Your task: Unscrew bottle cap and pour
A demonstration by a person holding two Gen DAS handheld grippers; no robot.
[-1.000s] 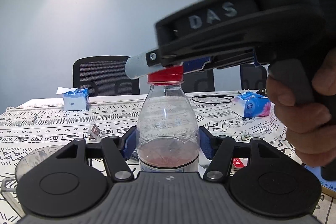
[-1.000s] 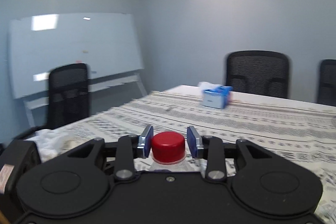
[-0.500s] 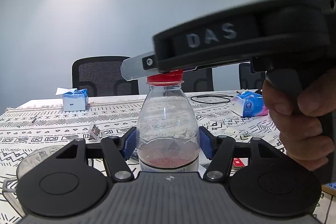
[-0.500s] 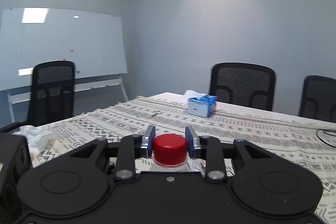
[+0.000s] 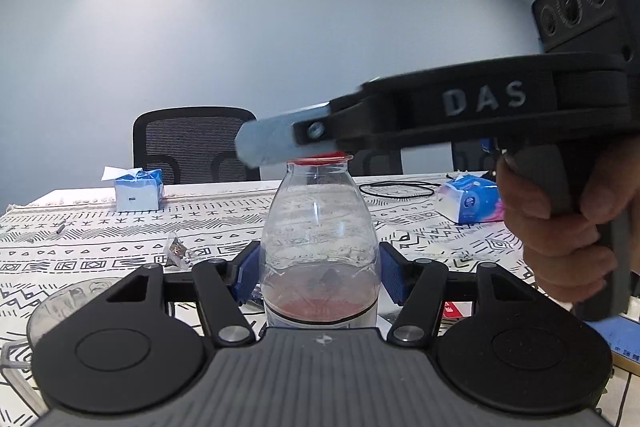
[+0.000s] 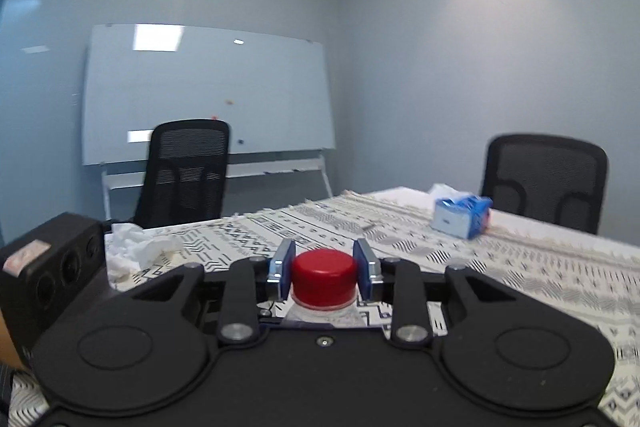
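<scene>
left gripper [image 5: 318,269] clamping bottle [image 5: 319,247], right gripper [image 6: 324,269] opening around cap [image 6: 323,277]

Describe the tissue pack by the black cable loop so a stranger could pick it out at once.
Start at the patterned tablecloth covering the long table and look along its far edge, past the clear bottle. Right of the bottle lies a black cable loop; the soft tissue pack sits just right of it. Unlike the boxy blue-and-white tissue box far left, it is a soft wrapper with pink on it.
</scene>
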